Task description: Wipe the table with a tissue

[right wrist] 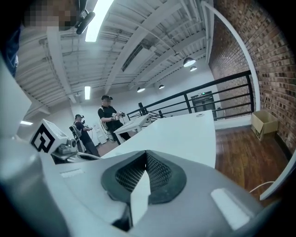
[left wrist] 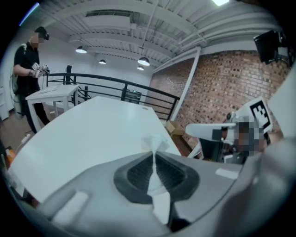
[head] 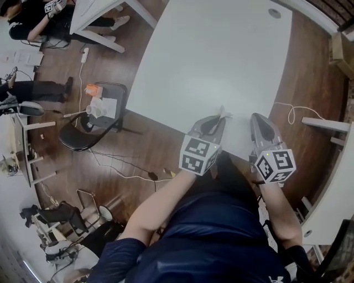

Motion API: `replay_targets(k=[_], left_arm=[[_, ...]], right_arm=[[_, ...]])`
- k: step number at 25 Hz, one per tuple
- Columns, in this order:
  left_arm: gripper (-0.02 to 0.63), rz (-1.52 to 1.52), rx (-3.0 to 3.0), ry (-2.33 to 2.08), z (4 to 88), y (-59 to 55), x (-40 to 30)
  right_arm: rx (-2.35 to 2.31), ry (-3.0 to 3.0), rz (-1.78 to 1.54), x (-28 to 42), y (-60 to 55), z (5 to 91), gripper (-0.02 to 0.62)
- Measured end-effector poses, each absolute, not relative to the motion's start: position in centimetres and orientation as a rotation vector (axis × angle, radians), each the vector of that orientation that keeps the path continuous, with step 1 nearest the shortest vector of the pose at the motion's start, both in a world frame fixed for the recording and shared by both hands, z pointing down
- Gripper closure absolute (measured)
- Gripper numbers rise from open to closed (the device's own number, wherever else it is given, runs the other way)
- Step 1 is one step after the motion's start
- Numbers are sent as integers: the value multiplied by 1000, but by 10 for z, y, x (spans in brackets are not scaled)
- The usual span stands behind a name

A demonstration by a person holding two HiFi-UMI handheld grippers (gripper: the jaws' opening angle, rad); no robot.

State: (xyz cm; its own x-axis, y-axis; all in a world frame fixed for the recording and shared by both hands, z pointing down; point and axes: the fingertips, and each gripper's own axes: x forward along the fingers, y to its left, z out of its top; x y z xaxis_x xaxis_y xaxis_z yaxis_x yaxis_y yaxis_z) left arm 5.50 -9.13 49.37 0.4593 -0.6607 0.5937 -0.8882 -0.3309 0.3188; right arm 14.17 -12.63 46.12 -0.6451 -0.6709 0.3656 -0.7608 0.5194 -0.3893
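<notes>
Head view, closest in: a person in a dark blue shirt (head: 215, 237) stands at the near edge of the white table (head: 221, 55), both forearms stretched forward with a gripper in each hand. The left gripper (head: 220, 119) is clamped on a white tissue (head: 224, 114), and a crumpled tuft of it pokes out past the jaw tips right at the table's near edge. I can't tell whether the tissue actually touches the tabletop.

The left gripper view confirms the hold: the two dark ribbed pads (left wrist: 173, 173) are pressed together with the thin tissue sandwiched between them, fanning out above the tips.

Just beside it, to the person's right, the right gripper (head: 256, 118) also points over the table edge. In the right gripper view its jaws are drawn together and nothing shows between them or beyond the tips.

Further out, the tabletop stretches away bare, with a small round grommet (head: 274, 13) near its far end. On the wooden floor to the left stands a black chair (head: 77, 138) with paper cups (head: 95, 110) and something orange (head: 92, 89) on its seat. A white cable (head: 293, 110) loops across the floor to the right of the table.

Farthest off, a cardboard box (head: 339, 48) sits by the brick wall, and other people (head: 33, 22) are gathered near a second white table (head: 105, 14).
</notes>
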Motion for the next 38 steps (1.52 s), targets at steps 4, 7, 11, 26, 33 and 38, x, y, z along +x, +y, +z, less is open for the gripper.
replay_targets(k=[4, 7, 11, 26, 33, 38], left_arm=[[591, 424, 2148, -1323, 452, -72, 29], [591, 379, 2177, -1334, 424, -59, 7], [591, 312, 2186, -1375, 395, -46, -26], [591, 98, 2222, -1346, 340, -29, -27], [591, 99, 2219, -1354, 337, -27, -30], [591, 84, 2225, -1359, 331, -28, -33]], right_arm=[[1194, -2605, 738, 133, -121, 446, 592], [1156, -2626, 698, 125, -121, 433, 592], [1119, -2658, 637, 116, -123, 414, 592], [1043, -2757, 584, 94, -87, 345, 592], [1072, -2755, 613, 93, -83, 347, 592], [1059, -2768, 602, 87, -81, 340, 592]])
